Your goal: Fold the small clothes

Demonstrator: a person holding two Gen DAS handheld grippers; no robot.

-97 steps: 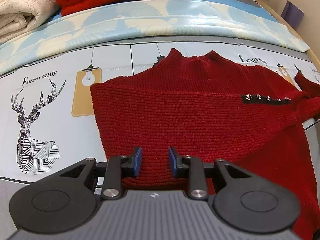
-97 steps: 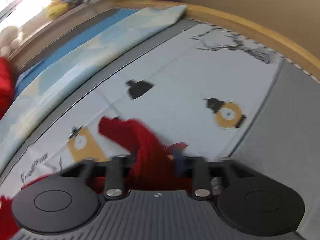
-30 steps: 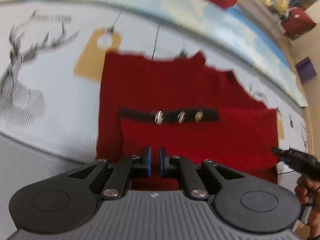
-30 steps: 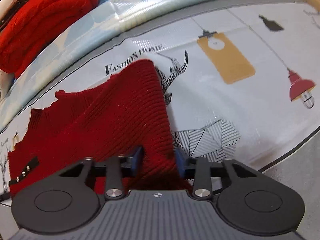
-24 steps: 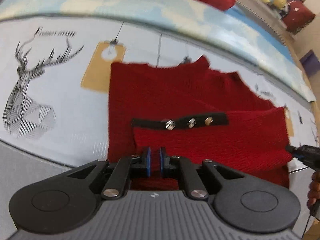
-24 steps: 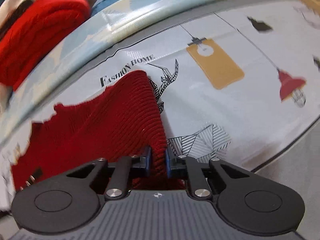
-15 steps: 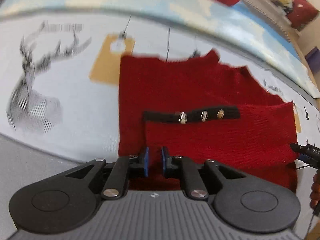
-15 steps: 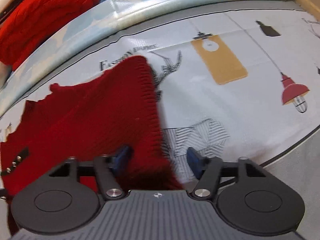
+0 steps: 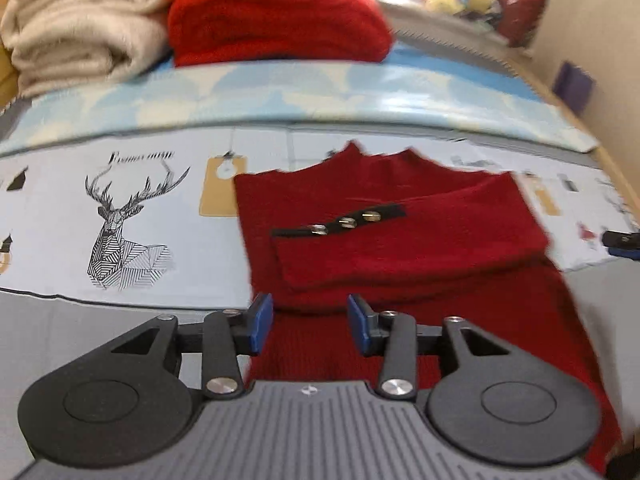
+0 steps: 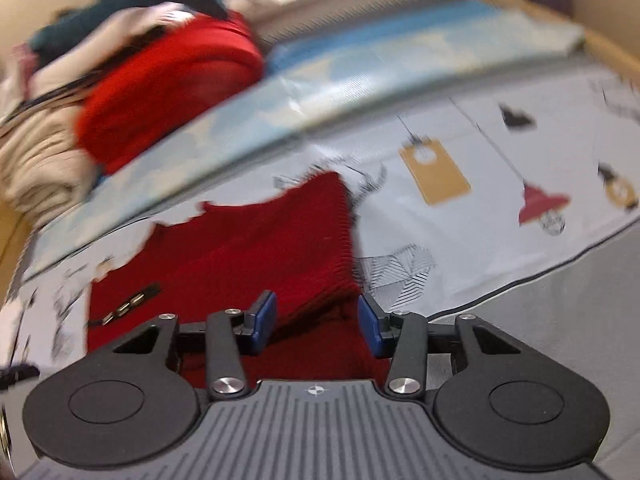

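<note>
The left wrist view is showing the deer print (image 9: 124,236) beside the red sweater (image 9: 400,248) lying mid-frame; the right wrist view is showing a red lamp print (image 10: 542,202) instead. Both the left gripper (image 9: 310,324) and right gripper (image 10: 316,322) are hovering with fingers spread, gripping nothing. Folded blankets (image 9: 80,24) are sitting upper left.

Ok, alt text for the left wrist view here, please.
A dark red knit sweater lies on a printed table cover, one sleeve with a black buttoned cuff folded across its front. The open left gripper hovers at its near edge; folded blankets sit behind.
</note>
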